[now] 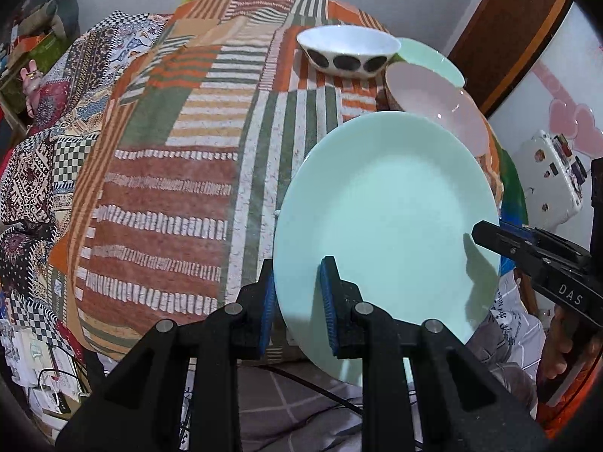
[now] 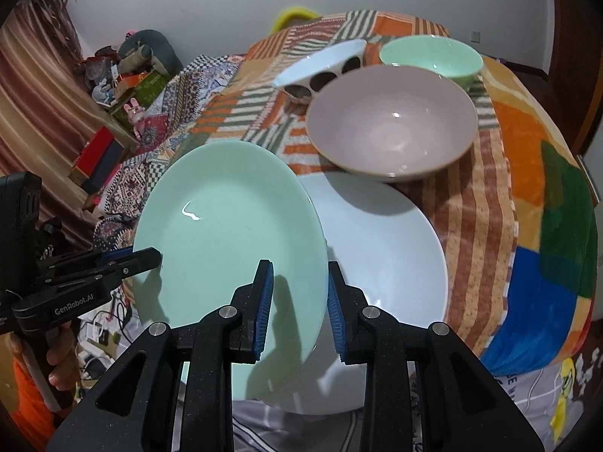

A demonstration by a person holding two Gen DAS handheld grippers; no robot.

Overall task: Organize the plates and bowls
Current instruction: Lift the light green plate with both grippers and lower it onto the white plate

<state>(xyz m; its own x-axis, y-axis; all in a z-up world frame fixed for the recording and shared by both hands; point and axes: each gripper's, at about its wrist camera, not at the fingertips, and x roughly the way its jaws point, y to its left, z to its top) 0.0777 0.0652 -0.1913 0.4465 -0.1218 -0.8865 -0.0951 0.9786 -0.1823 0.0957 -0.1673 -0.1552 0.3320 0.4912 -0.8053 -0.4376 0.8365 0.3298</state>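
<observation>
Both my left tool [image 1: 297, 301] and right tool [image 2: 299, 301] clamp one round mint-green plate [image 2: 226, 233]. Two plates, three bowls; the white plate [image 2: 384, 248] lies half hidden beneath.

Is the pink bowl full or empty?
Empty. The pink bowl stands upright, and its bare, shiny inside shows right to the bottom.

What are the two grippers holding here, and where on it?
Both hold the green plate by its rim: the left gripper pinches its near-left edge, the right gripper its near-right edge, above the white plate.
</observation>
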